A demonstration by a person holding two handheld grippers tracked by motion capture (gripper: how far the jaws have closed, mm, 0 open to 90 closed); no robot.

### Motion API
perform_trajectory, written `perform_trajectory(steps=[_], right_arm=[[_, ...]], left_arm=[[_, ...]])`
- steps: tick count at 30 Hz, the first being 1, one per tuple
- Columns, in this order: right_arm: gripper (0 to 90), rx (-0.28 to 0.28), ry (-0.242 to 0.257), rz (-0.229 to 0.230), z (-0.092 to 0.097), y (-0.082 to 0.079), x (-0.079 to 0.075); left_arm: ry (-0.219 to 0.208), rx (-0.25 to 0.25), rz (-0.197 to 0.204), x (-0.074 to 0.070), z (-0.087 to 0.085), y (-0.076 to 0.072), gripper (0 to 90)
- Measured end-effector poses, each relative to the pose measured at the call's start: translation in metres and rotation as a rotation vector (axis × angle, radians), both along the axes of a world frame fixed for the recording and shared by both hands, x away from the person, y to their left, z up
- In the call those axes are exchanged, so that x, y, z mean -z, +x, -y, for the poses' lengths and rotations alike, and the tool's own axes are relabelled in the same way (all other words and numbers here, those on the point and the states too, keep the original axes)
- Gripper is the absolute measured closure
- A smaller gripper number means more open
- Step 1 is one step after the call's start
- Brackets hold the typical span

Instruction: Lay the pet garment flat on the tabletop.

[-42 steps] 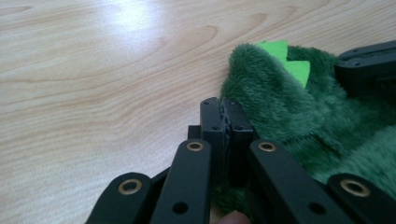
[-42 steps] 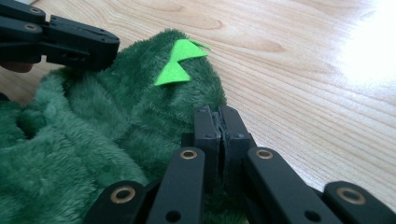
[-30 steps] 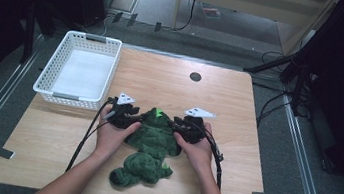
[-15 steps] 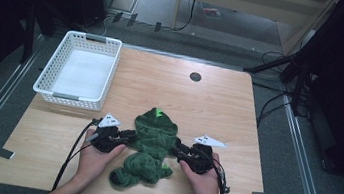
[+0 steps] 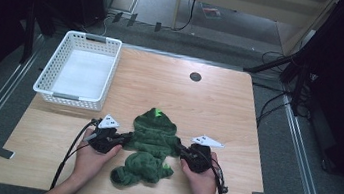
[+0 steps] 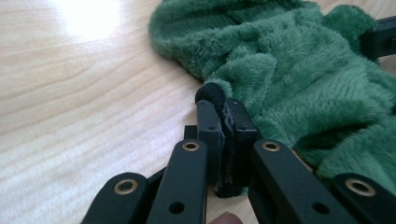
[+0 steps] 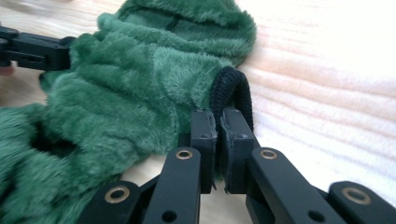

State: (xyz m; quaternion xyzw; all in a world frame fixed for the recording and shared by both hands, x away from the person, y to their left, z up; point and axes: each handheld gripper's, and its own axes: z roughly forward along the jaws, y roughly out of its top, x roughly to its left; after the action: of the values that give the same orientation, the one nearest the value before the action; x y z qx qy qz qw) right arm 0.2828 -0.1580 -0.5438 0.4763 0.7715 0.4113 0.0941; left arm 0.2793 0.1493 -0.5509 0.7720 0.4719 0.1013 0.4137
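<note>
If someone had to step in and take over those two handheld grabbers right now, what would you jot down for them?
Left gripper: shut on the black cuff of one sleeve of the green fleece garment.
Right gripper: shut on the black cuff of the other sleeve.
The garment lies on the near part of the wooden table, hood pointing away, lower part bunched. The white basket stands at the far left.
Done: both cuffs gripped.
Left: probably spread or fold it, maybe move it to the basket.
</note>
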Motion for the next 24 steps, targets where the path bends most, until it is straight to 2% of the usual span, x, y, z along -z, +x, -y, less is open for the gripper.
perform_trajectory(steps=[3, 9, 12, 13, 14, 15, 16, 17, 19, 21, 23, 24], right_arm=[[86.2, 0.006, -0.034, 0.019, -0.008, 0.009, 0.002], [86.2, 0.048, -0.043, 0.023, -0.01, 0.033, 0.003], [85.8, 0.077, -0.012, 0.012, -0.01, 0.047, 0.004], [84.5, 0.086, 0.01, -0.007, -0.01, 0.051, 0.004], [74.5, 0.108, 0.06, -0.037, -0.008, 0.055, 0.003], [74.5, 0.108, 0.06, -0.037, -0.008, 0.055, 0.003], [66.1, 0.123, 0.073, -0.033, -0.007, 0.053, 0.002], [59.4, 0.127, 0.075, -0.022, -0.006, 0.051, -0.001], [53.4, 0.115, 0.065, 0.007, -0.006, 0.043, -0.009], [52.7, 0.11, 0.047, 0.051, -0.007, 0.032, -0.02], [51.9, 0.114, 0.023, 0.099, -0.012, 0.016, -0.029], [51.0, 0.062, 0.044, 0.119, -0.022, 0.001, -0.035]], left_arm=[[0.003, -0.031, 0.008, 0.0, 0.001, 0.009, 87.4], [0.024, -0.089, 0.019, 0.0, 0.007, 0.033, 87.4], [0.02, -0.115, 0.012, -0.001, 0.009, 0.045, 87.1], [0.015, -0.117, 0.006, -0.001, 0.009, 0.048, 86.1], [0.009, -0.122, 0.008, -0.001, 0.008, 0.048, 75.7], [-0.005, -0.123, 0.023, -0.003, 0.006, 0.046, 75.7], [-0.023, -0.128, 0.049, -0.006, 0.004, 0.041, 66.7], [-0.023, -0.126, 0.071, -0.01, 0.001, 0.035, 60.3], [-0.036, -0.112, 0.1, -0.017, -0.005, 0.021, 54.5], [-0.045, -0.099, 0.107, -0.021, -0.012, 0.006, 53.5], [-0.052, -0.086, 0.094, -0.019, -0.019, -0.01, 53.3], [-0.058, -0.071, 0.086, -0.016, -0.021, -0.017, 53.5]])
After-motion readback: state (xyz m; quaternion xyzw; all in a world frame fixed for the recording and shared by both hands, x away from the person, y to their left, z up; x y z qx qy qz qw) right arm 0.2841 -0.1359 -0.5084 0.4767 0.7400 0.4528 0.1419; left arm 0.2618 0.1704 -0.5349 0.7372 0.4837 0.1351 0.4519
